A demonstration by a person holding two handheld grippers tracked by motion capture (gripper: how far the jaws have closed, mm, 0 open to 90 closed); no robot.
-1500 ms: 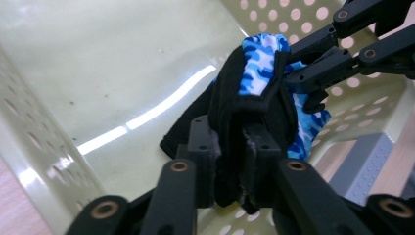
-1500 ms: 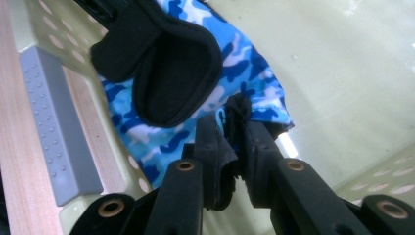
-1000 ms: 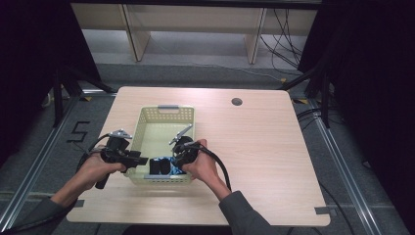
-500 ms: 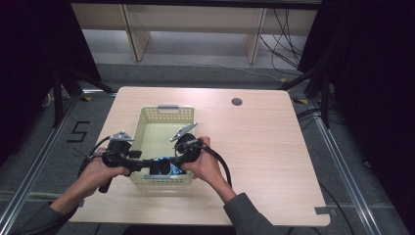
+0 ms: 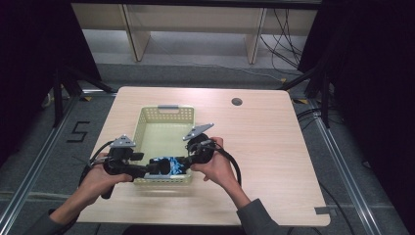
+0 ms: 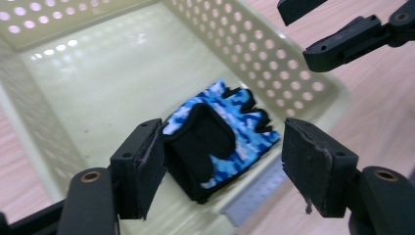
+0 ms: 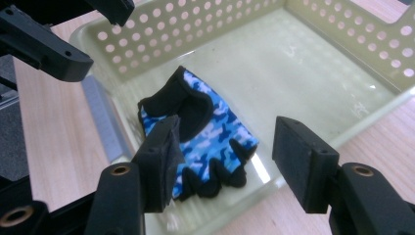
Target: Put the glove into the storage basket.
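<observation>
Glove, blue camouflage with black palm: lies loose on the basket floor at its near end, below and between the left tongs and right tongs, whose jaws have just been opening, now wide and empty; drop-off judged done.

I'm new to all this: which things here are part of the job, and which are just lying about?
Part of the job: glove, basket, left gripper and right gripper, jaws just opened, glove lying free.
Lying about: table, its round hole.
</observation>
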